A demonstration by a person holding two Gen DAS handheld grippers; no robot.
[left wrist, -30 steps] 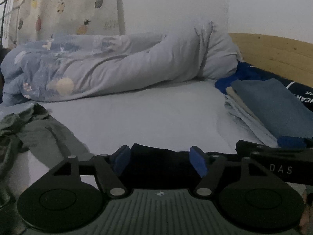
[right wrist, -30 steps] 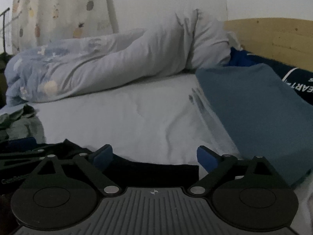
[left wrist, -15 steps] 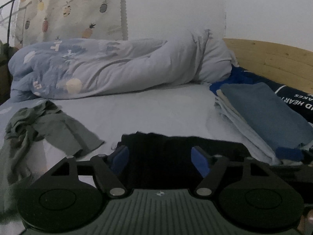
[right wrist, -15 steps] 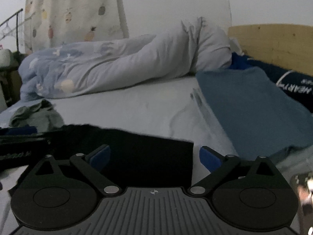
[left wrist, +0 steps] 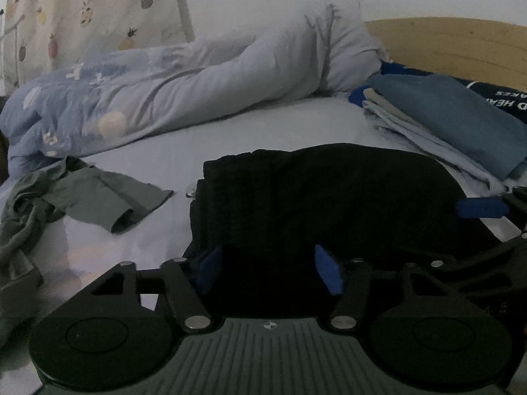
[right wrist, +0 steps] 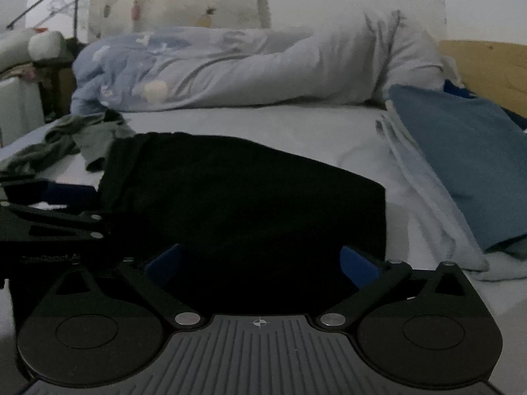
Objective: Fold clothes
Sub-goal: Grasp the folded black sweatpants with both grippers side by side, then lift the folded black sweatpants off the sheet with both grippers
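A black folded garment (left wrist: 329,194) lies flat on the white bed sheet (left wrist: 204,154), right in front of both grippers; it also shows in the right wrist view (right wrist: 237,191). My left gripper (left wrist: 268,268) is open, its blue fingertips over the garment's near edge. My right gripper (right wrist: 260,263) is open wide, also over the near edge. Neither holds cloth. A crumpled grey-green garment (left wrist: 82,194) lies to the left, also seen in the right wrist view (right wrist: 72,138).
A stack of folded clothes with a blue piece on top (left wrist: 461,121) lies on the right, also seen in the right wrist view (right wrist: 467,151). A rolled pale-blue duvet (left wrist: 184,85) runs along the back. A wooden headboard (left wrist: 461,46) stands at the right. A fruit-print curtain (left wrist: 82,13) hangs behind.
Both grippers have drawn back and up from the black garment, so much more of it shows lying flat on the sheet. Both stay open.
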